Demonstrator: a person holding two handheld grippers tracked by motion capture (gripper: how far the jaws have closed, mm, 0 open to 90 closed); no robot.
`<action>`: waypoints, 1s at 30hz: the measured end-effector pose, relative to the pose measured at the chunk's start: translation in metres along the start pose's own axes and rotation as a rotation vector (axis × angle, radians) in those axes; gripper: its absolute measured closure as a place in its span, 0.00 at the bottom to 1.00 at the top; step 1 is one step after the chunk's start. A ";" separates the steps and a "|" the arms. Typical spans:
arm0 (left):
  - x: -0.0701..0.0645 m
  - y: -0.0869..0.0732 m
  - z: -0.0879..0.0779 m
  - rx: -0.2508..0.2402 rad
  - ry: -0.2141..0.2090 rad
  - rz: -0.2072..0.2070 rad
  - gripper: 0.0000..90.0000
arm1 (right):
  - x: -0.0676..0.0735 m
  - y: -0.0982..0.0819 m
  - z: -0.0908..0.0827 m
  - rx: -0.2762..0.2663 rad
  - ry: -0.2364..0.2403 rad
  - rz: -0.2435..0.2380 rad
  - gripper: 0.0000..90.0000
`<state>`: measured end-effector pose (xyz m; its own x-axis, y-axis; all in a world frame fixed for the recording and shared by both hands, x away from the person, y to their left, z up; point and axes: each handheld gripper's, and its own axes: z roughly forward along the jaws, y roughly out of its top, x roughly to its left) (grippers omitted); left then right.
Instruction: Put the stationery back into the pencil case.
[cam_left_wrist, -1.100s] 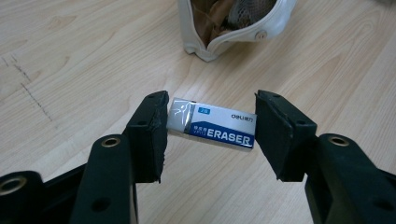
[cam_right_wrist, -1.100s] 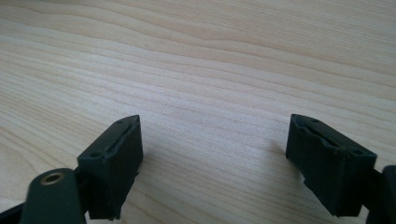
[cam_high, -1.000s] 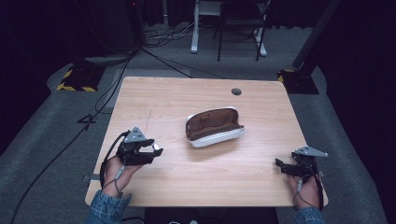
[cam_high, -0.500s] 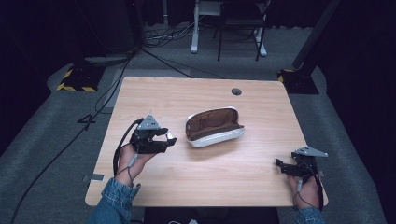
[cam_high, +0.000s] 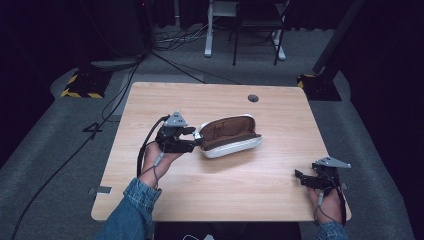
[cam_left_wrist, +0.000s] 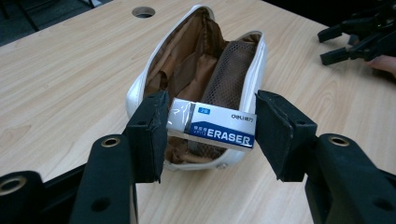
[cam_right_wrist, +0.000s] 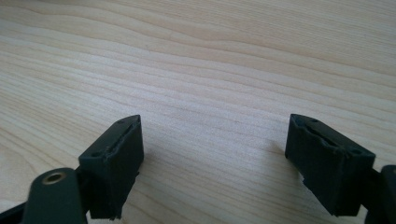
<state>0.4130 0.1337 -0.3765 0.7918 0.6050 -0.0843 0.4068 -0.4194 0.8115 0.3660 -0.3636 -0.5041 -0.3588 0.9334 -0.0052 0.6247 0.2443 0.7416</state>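
An open white pencil pouch (cam_high: 231, 136) with a brown lining lies in the middle of the wooden table (cam_high: 240, 187). My left gripper (cam_high: 196, 138) is at the pouch's left end, shut on a white and blue eraser (cam_left_wrist: 212, 125). The eraser hangs endwise between the jaws, just over the pouch's (cam_left_wrist: 205, 60) open mouth. My right gripper (cam_high: 301, 178) rests near the table's front right corner, open, with bare wood between its jaws (cam_right_wrist: 212, 154). It also appears far off in the left gripper view (cam_left_wrist: 355, 37).
A round cable hole (cam_high: 253, 98) sits near the table's far edge. Cables, a yellow-black striped base (cam_high: 80, 86) and chair legs stand on the floor beyond the table.
My left gripper has travelled from the table's front left toward the right, up to the pouch's left end. The right gripper has stayed put.
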 end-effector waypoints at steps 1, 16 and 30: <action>0.001 0.004 0.004 0.003 -0.003 0.007 0.51 | 0.000 0.000 0.000 0.000 0.000 0.000 0.22; -0.003 0.037 0.033 0.010 -0.006 0.014 0.51 | 0.001 0.001 0.001 0.000 -0.007 0.004 0.22; -0.003 0.046 0.077 0.064 0.030 0.002 0.51 | 0.001 0.001 0.001 -0.003 -0.015 0.009 0.22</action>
<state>0.4644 0.0606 -0.3837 0.7791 0.6236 -0.0648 0.4343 -0.4622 0.7732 0.3672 -0.3618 -0.5043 -0.3431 0.9393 -0.0088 0.6254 0.2354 0.7439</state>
